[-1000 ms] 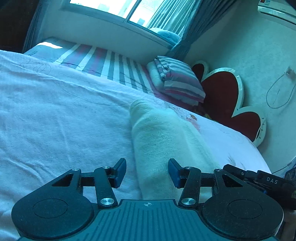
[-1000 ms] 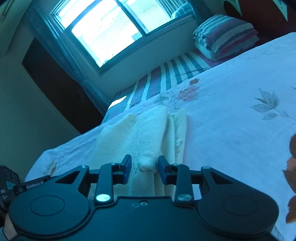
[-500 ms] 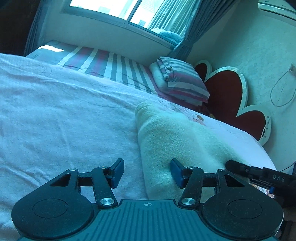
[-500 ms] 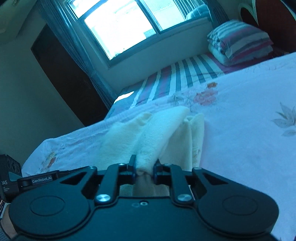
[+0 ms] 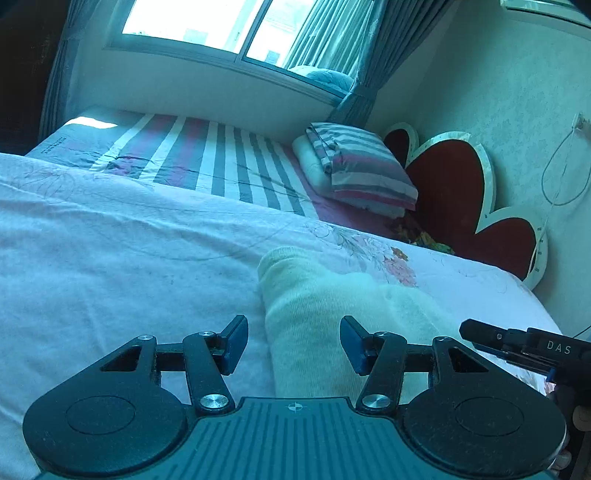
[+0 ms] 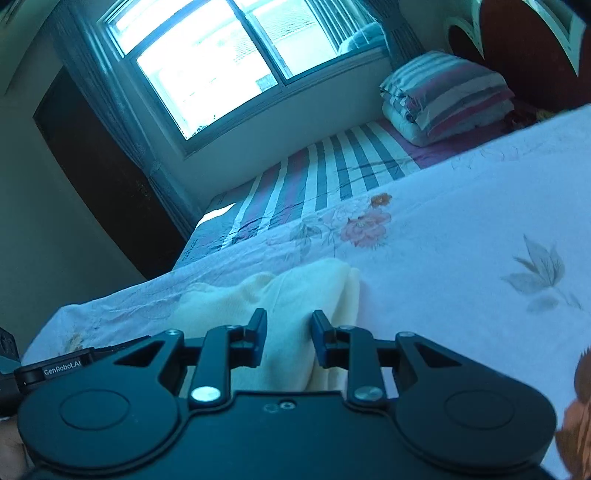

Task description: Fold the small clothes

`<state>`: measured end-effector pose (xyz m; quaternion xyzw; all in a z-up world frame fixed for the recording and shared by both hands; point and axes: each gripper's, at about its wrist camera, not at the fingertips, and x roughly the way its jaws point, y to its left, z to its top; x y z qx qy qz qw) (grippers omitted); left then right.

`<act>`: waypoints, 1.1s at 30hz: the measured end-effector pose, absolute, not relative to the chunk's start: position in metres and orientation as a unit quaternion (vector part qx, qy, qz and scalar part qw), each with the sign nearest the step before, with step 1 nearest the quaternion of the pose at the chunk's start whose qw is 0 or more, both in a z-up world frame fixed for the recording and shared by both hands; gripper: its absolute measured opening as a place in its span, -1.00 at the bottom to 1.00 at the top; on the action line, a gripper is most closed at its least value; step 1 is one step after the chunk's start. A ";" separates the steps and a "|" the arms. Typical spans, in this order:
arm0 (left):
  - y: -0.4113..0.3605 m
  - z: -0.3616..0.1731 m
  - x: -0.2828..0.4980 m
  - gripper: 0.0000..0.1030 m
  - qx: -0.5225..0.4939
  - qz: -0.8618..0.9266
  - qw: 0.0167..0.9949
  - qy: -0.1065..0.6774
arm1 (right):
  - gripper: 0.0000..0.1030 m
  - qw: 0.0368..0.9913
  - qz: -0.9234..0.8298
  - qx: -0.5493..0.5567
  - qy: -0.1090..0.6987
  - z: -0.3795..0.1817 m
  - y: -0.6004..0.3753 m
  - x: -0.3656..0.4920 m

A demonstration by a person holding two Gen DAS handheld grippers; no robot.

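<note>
While jaws gape, cream garment (image 5: pixel 317 325) lies folded

Cream garment (image 5: pixel 317 317), floral white sheet (image 5: pixel 110 266), striped pillow (image 5: pixel 365 170).

Daylight pours through a wide sliding window (image 5: pixel 236 26) with grey curtains (image 5: pixel 354 48). Below, a bed (image 5: pixel 110 258) carries a striped sheet (image 5: pixel 207 158), folded striped quilt (image 5: pixel 362 170) and red heart-shaped headboard (image 5: pixel 450 184).

Count: grippers 2 – left gripper (image 5: pixel 293 341), right gripper (image 6: pixel 289 338). Cream garment (image 5: pixel 325 325) 1, folded on bed. Floral sheet (image 5: pixel 110 266) 1. Striped pillow (image 5: pixel 362 166) 1. Window (image 6: pixel 229 62) 1. Heart-shaped headboard (image 5: pixel 454 184) 1.
</note>
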<state>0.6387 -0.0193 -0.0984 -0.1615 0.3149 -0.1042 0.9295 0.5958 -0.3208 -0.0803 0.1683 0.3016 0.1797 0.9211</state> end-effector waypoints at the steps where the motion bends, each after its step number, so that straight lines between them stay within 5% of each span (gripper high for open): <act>1: -0.022 -0.101 0.648 0.05 -0.155 -0.104 0.928 0.322 | -0.35 0.923 0.178 0.146 0.308 -0.082 -0.314 0.605; 3: -0.027 -0.112 0.667 0.09 -0.141 -0.099 0.922 0.348 | -0.38 0.917 0.158 0.093 0.353 -0.094 -0.300 0.627; 5: -0.028 -0.116 0.676 0.55 -0.132 -0.081 0.920 0.359 | -0.33 0.920 0.151 0.074 0.354 -0.104 -0.300 0.633; 33: -0.019 -0.119 0.486 0.55 -0.119 -0.126 0.917 0.360 | -0.29 0.906 0.161 0.080 0.384 -0.107 -0.314 0.459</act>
